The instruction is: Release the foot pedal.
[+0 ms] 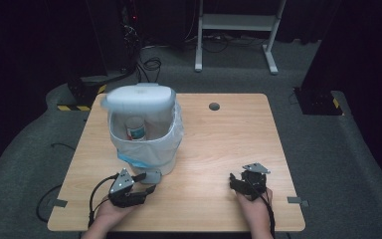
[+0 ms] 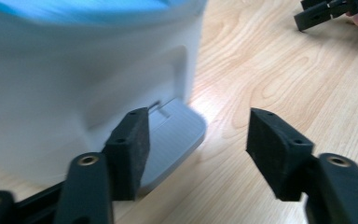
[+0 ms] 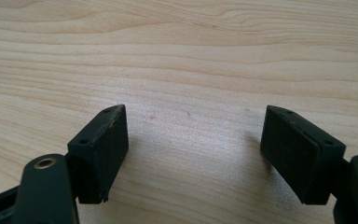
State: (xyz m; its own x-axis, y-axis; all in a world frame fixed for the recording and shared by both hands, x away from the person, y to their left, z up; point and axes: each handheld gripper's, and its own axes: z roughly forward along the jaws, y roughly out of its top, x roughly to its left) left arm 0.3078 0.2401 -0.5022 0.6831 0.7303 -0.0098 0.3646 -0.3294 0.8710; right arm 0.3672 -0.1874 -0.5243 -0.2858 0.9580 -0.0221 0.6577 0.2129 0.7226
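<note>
- Two grippers sit low in the high view: the left gripper (image 1: pixel 138 186) spread wide, one jaw over the grey pedal (image 2: pixel 175 135) of the white bin (image 1: pixel 144 130).
- The right gripper (image 1: pixel 242 183), lower right, gapes wide over bare table (image 1: pixel 219 139).
- The bin's lid (image 1: pixel 138 97) stands raised, blurred.

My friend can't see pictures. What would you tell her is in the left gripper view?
Two black jaws stand open in front of a white pedal bin, one jaw over its grey foot pedal. The wooden table lies under them, and the other gripper peeks in top right.
</note>
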